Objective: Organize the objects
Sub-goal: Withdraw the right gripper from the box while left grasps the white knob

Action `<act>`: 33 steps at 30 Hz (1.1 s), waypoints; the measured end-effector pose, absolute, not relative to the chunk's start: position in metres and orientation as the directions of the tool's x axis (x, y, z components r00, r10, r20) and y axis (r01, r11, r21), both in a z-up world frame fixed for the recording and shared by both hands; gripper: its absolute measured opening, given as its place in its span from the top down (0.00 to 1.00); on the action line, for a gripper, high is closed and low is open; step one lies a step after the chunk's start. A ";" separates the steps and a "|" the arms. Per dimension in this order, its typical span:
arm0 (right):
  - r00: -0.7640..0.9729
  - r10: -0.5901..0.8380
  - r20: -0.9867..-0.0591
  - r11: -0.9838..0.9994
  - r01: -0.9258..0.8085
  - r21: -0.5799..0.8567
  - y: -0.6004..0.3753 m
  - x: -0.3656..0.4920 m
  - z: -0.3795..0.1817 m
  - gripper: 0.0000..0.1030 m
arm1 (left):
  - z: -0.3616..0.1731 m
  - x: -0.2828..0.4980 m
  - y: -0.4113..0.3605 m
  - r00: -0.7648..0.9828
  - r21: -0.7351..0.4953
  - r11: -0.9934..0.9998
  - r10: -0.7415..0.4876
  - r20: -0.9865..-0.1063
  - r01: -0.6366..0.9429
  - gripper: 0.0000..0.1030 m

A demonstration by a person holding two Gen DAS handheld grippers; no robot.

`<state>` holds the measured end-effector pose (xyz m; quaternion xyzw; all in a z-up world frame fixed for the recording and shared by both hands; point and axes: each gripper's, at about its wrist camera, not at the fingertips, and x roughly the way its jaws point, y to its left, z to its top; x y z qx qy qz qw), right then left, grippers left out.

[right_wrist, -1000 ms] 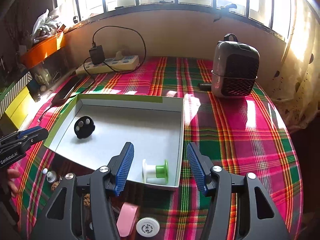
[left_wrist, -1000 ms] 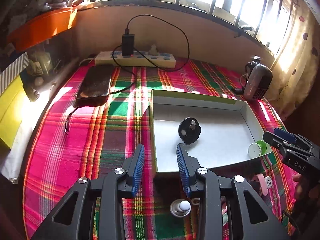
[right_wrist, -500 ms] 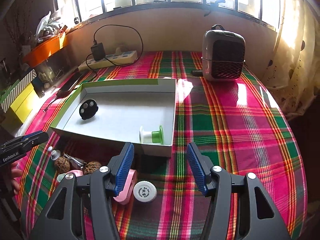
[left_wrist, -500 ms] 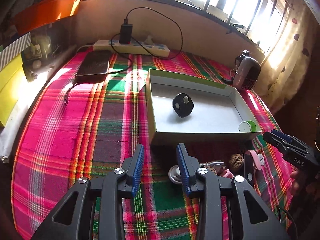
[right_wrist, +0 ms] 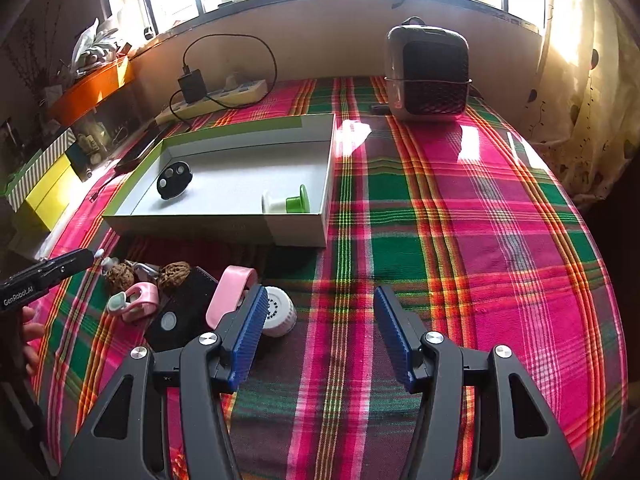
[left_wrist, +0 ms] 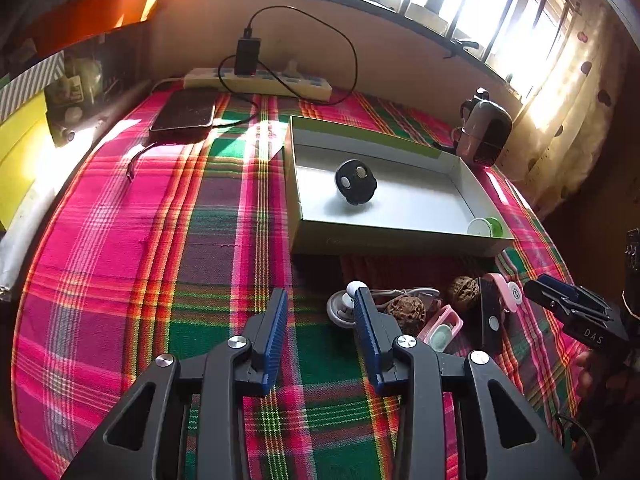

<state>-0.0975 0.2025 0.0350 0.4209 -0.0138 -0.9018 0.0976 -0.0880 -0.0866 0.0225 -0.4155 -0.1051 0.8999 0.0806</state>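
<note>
You held the left gripper (left_wrist: 320, 306), its empty jaws opening, and the right gripper (right_wrist: 320, 304), wide and empty, over small clutter (right_wrist: 168, 300) just before the white tray (right_wrist: 224, 222).

"DAS" stands on the right gripper (left_wrist: 568, 300), "GenRobot.AI" on the left gripper (right_wrist: 52, 270).

A plaid tablecloth (right_wrist: 460, 208) in pink, green and orange covers the table. At its far edge, against the wall, a white power strip (left_wrist: 260, 82) lies with a black charger (left_wrist: 247, 56) plugged in, its cable looping above. Just in front of the strip a dark phone (left_wrist: 184, 111) lies flat. Well right of the strip stands a small grey heater (right_wrist: 428, 74). Left of it, an orange tray (right_wrist: 90, 90) sits raised
</note>
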 end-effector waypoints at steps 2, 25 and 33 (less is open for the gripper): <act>-0.627 -0.208 -0.751 -0.976 0.183 0.117 0.200 -0.094 0.035 0.45 | 0.021 -0.086 -0.086 -0.638 -0.256 -0.965 0.233 -0.734 -0.057 0.69; -0.593 -0.127 -0.795 -0.974 0.225 -0.013 0.176 -0.106 0.012 0.44 | 0.008 -0.093 -0.071 -0.600 -0.250 -0.965 0.249 -0.761 -0.084 0.68; -0.602 -0.112 -0.791 -0.978 0.207 -0.019 0.180 -0.112 0.011 0.39 | 0.008 -0.104 -0.065 -0.603 -0.215 -0.973 0.224 -0.766 -0.088 0.68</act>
